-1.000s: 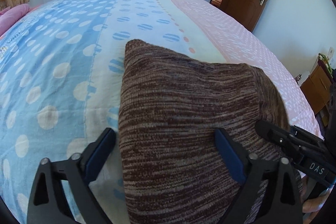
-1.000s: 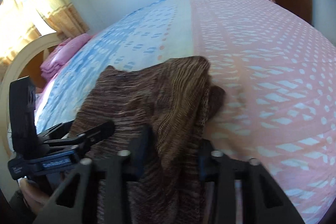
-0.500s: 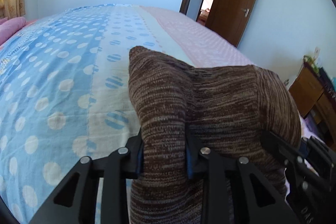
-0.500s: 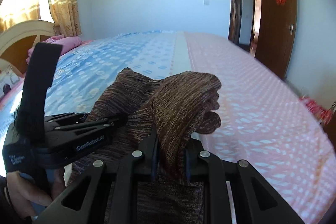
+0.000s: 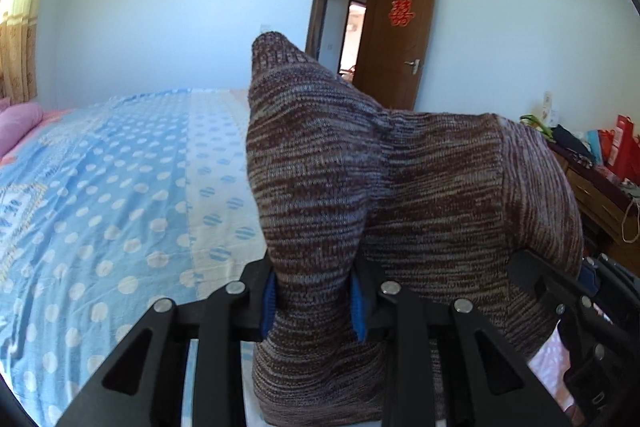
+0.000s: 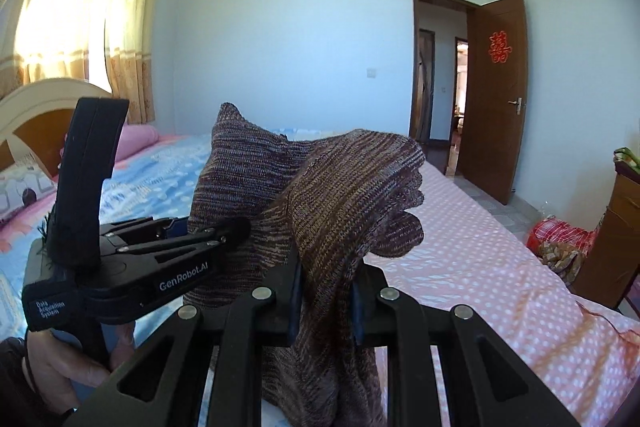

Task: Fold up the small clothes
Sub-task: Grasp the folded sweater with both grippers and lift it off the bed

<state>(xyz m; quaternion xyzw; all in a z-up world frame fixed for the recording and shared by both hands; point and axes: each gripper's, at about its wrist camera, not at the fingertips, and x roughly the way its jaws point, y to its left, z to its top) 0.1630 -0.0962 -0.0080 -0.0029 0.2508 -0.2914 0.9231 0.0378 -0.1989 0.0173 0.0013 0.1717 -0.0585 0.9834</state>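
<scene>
A brown striped knit garment (image 5: 360, 187) hangs between both grippers, lifted above the bed. My left gripper (image 5: 314, 301) is shut on one part of the garment, which bunches up over its blue pads. My right gripper (image 6: 326, 301) is shut on another part of the same garment (image 6: 340, 203). The left gripper also shows in the right wrist view (image 6: 224, 233), close on the left. The cloth hides the fingertips of both.
The bed (image 5: 120, 187) with a blue dotted and pink sheet (image 6: 480, 267) lies below. A pink pillow (image 5: 16, 127) and headboard (image 6: 36, 115) are at the left. An open brown door (image 6: 496, 99) and wooden furniture (image 5: 600, 195) stand at the right.
My left gripper has shut on the garment. Both grippers have lifted it well off the bed, and the views have tilted up towards the walls and door.
</scene>
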